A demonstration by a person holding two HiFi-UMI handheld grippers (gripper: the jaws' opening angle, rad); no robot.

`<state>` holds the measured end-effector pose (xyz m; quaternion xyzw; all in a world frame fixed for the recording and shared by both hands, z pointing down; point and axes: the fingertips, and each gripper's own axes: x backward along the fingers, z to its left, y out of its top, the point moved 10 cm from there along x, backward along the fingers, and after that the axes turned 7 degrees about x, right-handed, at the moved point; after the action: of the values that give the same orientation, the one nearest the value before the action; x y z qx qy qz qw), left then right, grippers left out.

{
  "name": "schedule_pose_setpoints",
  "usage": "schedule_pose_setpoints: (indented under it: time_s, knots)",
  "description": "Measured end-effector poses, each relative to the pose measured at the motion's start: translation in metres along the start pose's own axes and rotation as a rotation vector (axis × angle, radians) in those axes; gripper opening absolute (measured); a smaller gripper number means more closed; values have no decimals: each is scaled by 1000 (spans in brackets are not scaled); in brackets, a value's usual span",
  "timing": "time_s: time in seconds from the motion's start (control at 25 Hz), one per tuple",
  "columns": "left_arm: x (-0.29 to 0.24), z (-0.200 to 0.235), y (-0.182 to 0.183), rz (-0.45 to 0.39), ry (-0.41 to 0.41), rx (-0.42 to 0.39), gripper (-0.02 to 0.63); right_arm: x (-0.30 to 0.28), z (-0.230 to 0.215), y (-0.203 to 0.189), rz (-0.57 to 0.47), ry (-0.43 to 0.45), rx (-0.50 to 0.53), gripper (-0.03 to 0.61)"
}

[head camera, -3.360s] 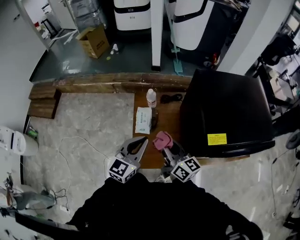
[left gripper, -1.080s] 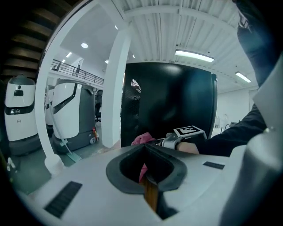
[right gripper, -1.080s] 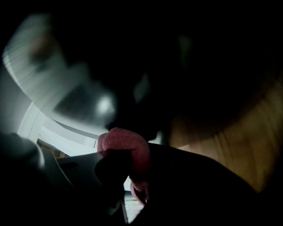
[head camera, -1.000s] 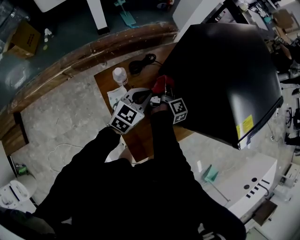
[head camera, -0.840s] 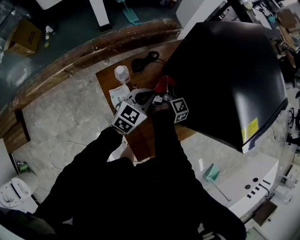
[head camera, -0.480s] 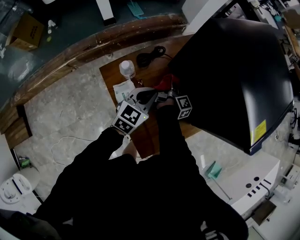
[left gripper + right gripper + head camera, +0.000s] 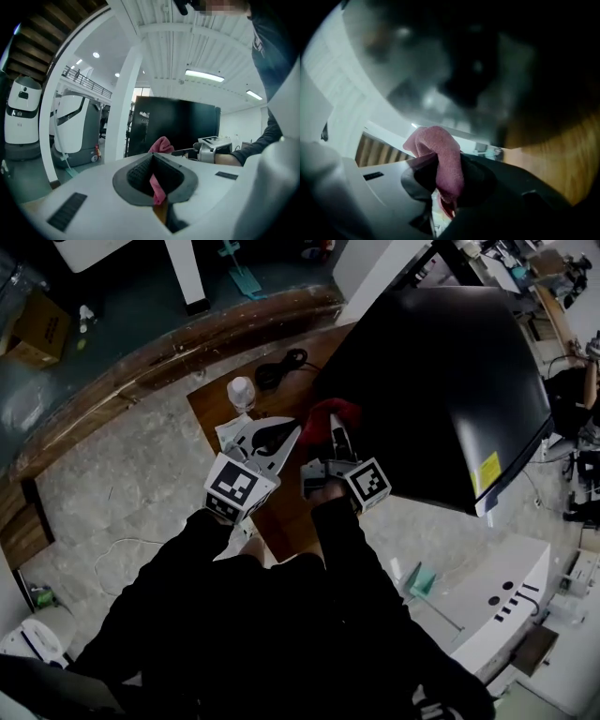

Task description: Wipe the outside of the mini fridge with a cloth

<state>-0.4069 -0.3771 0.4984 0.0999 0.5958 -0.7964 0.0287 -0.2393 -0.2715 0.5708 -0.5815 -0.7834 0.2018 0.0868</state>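
Right gripper [image 7: 333, 433] fingers are clamped on the bunched pink-red cloth [image 7: 334, 412], held at the glossy black mini fridge [image 7: 441, 381] side. Left gripper [image 7: 291, 432] fingers are together, just left of the fridge. White-capped bottle [image 7: 242, 392] farther left: contents indiscernible.

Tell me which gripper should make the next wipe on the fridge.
Right. The right gripper is shut on the pink cloth, right beside the mini fridge; the left gripper sits farther off, over the table.

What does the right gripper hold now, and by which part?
A crumpled pink cloth, pinched at one end between the right gripper's jaws; the rest bulges out.
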Motion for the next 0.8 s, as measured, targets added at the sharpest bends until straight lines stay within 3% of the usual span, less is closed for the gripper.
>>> schedule_pose_setpoints:
  time_s: [0.2, 0.36, 0.64, 0.8]
  knots:
    - [19, -37, 66, -128, -48, -55, 6, 40, 82, 33, -75, 123, 44, 78]
    - [19, -67, 104, -186, -128, -80, 6, 77, 122, 58, -146, 163, 56, 78]
    - [-13, -112, 114, -200, -282, -103, 6, 138, 113, 104, -300, 111, 31, 78]
    - [-34, -138, 111, -174, -342, -98, 6, 153, 95, 121, -319, 111, -66, 78]
